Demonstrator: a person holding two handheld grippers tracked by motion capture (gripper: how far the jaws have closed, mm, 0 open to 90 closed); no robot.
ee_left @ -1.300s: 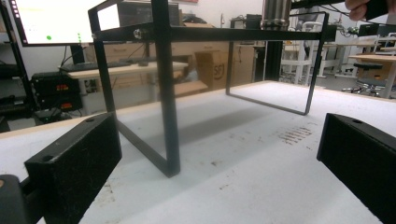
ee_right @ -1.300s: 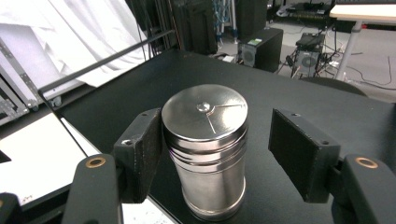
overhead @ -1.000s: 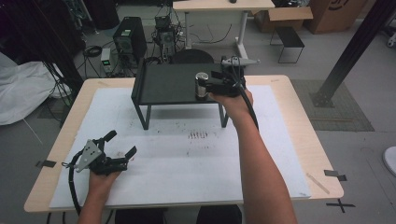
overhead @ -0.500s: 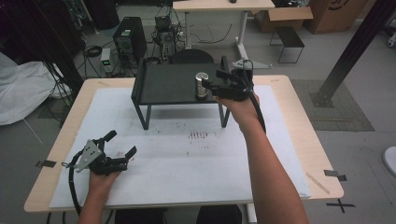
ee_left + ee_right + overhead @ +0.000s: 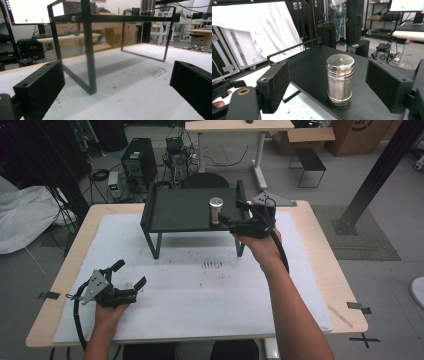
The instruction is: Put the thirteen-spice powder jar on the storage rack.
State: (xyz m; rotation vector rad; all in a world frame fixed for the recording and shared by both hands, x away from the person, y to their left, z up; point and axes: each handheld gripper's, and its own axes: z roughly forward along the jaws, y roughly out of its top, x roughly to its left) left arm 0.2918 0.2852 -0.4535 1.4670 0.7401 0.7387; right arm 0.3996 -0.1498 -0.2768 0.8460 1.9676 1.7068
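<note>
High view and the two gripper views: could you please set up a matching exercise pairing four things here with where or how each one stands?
Things:
1. metal canister
2. black shelf
3. left gripper
4. right gripper

States:
A. low over the white sheet near the table's front edge, jaws open
B. upright on the shelf top
C. at the canister, pads clear of its sides
D. on thin legs at the far side of the table

Pairs: 1-B, 2-D, 3-A, 4-C
</note>
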